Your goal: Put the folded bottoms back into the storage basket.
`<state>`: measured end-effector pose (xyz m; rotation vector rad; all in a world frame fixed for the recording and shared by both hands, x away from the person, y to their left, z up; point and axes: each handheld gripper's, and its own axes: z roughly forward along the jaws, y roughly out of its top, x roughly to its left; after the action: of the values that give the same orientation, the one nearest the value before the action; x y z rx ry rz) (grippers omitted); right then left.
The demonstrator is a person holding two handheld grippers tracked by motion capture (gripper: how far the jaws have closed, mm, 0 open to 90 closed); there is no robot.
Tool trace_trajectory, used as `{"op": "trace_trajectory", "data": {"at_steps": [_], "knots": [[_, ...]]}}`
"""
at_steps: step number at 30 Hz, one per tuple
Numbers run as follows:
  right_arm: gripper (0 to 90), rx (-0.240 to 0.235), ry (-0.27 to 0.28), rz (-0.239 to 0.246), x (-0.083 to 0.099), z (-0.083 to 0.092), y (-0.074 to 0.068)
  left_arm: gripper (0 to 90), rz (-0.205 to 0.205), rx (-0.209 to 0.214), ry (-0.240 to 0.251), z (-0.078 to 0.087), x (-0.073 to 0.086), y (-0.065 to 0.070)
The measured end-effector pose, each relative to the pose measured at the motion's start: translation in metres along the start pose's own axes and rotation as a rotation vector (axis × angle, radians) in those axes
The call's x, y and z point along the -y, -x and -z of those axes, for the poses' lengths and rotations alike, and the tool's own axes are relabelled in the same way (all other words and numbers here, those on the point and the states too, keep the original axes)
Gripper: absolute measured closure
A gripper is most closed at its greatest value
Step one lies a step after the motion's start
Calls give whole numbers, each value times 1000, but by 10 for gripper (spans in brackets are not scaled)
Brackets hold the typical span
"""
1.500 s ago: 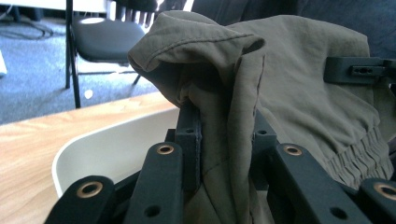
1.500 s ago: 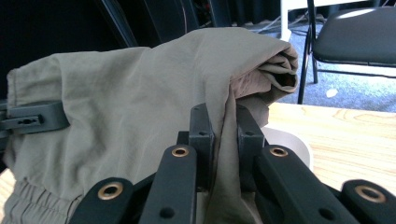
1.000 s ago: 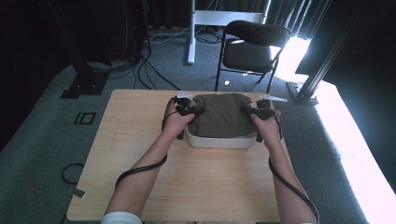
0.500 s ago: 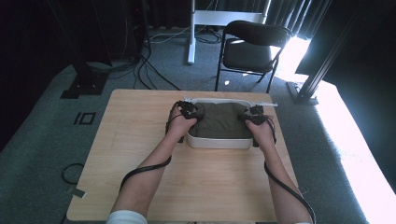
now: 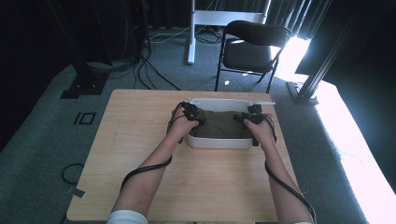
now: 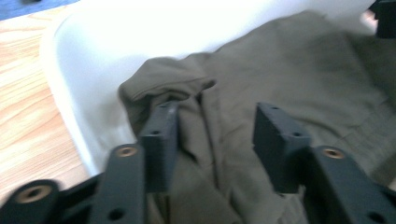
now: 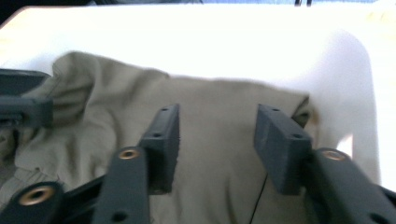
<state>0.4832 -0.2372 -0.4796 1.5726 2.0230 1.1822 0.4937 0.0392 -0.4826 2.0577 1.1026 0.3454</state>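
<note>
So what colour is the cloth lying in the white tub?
Olive green, plain. The cloth shows best in the left gripper view.

Both tongs, left (image 5: 200, 122) and right (image 5: 239, 118), have just opened, letting go of the olive garment (image 5: 222, 125). It now lies lower in the white tub (image 5: 219, 141). The hands have drawn slightly toward the desk's near edge.
</note>
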Motion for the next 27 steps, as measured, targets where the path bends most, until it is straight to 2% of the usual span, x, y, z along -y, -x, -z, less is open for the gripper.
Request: {"op": "trace_trajectory", "data": {"at_steps": [2, 4, 6, 7, 9, 12, 14, 16, 18, 19, 21, 24, 27], "knots": [[403, 4, 13, 13, -2, 3, -1, 372, -20, 2, 31, 2, -1, 1], [352, -6, 46, 44, -4, 7, 0, 344, -35, 16, 67, 6, -2, 1], [282, -8, 58, 76, -6, 10, 1, 259, -20, 11, 87, 11, -4, 1], [263, -12, 71, 90, -6, 12, 1, 259, -13, 10, 102, 13, -4, 1], [240, -23, 88, 109, -6, 16, -1, 178, 7, 28, 116, 16, -3, 1], [210, -48, 82, 99, -4, 21, -4, 172, -13, 23, 136, 21, 0, 3], [174, -52, 86, 114, -3, 24, -7, 172, -72, 22, 131, 25, 3, 5], [173, -36, 93, 147, -1, 27, -10, 172, -75, 5, 133, 29, 5, 7], [173, -34, 104, 142, -1, 28, -11, 171, -72, 1, 151, 34, 8, 11], [173, -55, 117, 138, 0, 32, -13, 171, -83, -4, 147, 36, 9, 12], [174, -60, 112, 159, 3, 34, -15, 172, -92, -10, 145, 39, 13, 15], [173, -70, 99, 189, 9, 38, -18, 172, -109, 3, 133, 44, 21, 22], [174, -73, 102, 196, 13, 42, -20, 172, -117, 11, 132, 48, 24, 24]]}}
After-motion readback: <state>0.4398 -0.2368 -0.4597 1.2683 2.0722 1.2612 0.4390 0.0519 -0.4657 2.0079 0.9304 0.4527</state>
